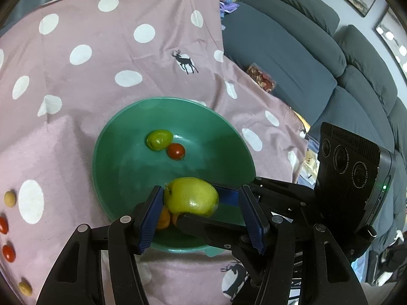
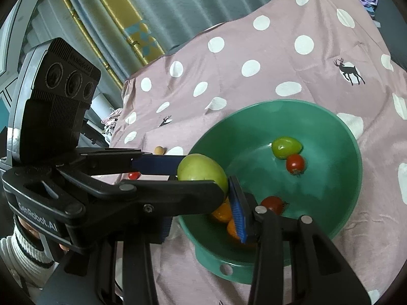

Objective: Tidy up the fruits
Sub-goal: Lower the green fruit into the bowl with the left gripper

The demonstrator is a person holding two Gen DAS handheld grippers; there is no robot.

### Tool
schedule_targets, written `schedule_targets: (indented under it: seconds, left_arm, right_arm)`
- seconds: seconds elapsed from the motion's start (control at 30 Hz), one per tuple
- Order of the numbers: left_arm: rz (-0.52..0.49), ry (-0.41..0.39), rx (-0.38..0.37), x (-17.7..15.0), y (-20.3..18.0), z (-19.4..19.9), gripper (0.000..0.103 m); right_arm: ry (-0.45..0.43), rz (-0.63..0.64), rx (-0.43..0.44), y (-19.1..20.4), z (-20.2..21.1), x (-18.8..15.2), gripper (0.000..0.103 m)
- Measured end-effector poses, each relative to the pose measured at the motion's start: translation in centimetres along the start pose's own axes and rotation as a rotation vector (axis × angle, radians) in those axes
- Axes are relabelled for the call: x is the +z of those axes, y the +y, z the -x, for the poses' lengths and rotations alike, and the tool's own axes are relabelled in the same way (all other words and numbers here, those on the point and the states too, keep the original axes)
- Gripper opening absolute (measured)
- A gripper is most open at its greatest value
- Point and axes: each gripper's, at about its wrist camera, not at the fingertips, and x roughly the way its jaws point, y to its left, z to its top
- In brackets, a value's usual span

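Note:
A green apple [image 1: 190, 195] [image 2: 201, 170] hangs over the near side of the green bowl [image 1: 173, 99] [image 2: 292, 101]. My right gripper [image 2: 203, 178] is shut on it at the fingertips. In the left wrist view it reaches in from the right, one finger before the apple and one behind. My left gripper [image 1: 201, 189] stands open astride the same apple: its left pad lies against the apple and a gap shows at its right pad. The bowl holds a small green fruit [image 1: 160, 139], cherry tomatoes [image 2: 295, 164] and orange fruits [image 2: 222, 213].
A pink polka-dot cloth [image 1: 101, 58] covers the table. Loose tomatoes [image 1: 9, 253] and tan fruits [image 1: 10, 198] lie at its left edge. A grey sofa [image 1: 279, 58] with a snack packet [image 1: 262, 77] stands to the right. A striped sleeve [image 2: 25, 249] shows behind the left gripper.

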Motion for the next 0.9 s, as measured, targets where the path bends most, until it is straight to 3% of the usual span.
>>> schedule_targets:
  seconds: [0.9]
  left_arm:
    - [0.029,0.028,-0.027,0.1,0.3,-2.0,0.06]
  right_arm:
    - [0.037,-0.03,-0.022,-1.0,-0.2,-0.3,0.04]
